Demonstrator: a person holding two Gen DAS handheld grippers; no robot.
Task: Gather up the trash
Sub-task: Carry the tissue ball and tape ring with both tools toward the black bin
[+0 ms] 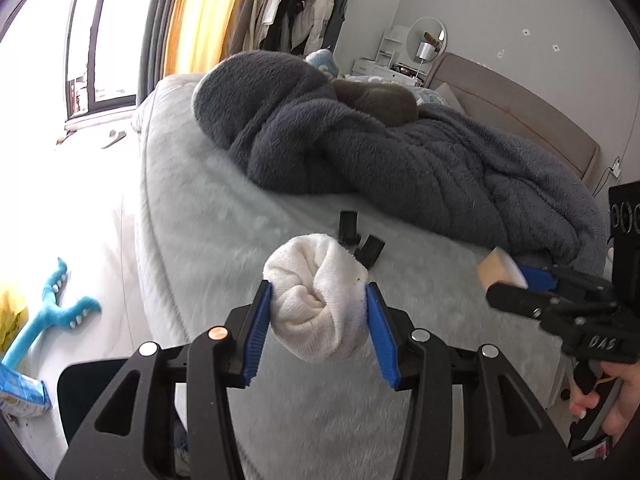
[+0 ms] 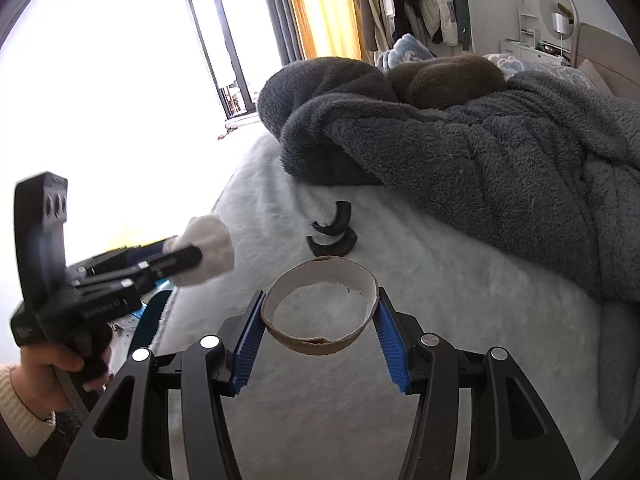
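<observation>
My left gripper (image 1: 319, 296) is shut on a white balled-up sock (image 1: 318, 300) and holds it above the pale fluffy bed cover (image 1: 208, 216). It also shows at the left of the right wrist view (image 2: 188, 258), with the sock (image 2: 210, 248) in it. My right gripper (image 2: 320, 312) is shut on a brown cardboard tape-roll ring (image 2: 320, 312), held above the bed. In the left wrist view the right gripper (image 1: 508, 280) shows at the right with the cardboard ring (image 1: 498, 270). Two curved black plastic pieces (image 2: 332, 230) lie on the cover just beyond both grippers; they also show in the left wrist view (image 1: 360, 236).
A dark grey fleece blanket (image 1: 380, 148) is heaped across the bed behind the black pieces, with a brown pillow (image 2: 444, 78). A blue plush toy (image 1: 48, 312) and a blue packet (image 1: 20, 392) lie on the floor at left. Clothes rack (image 1: 296, 4) and window stand behind.
</observation>
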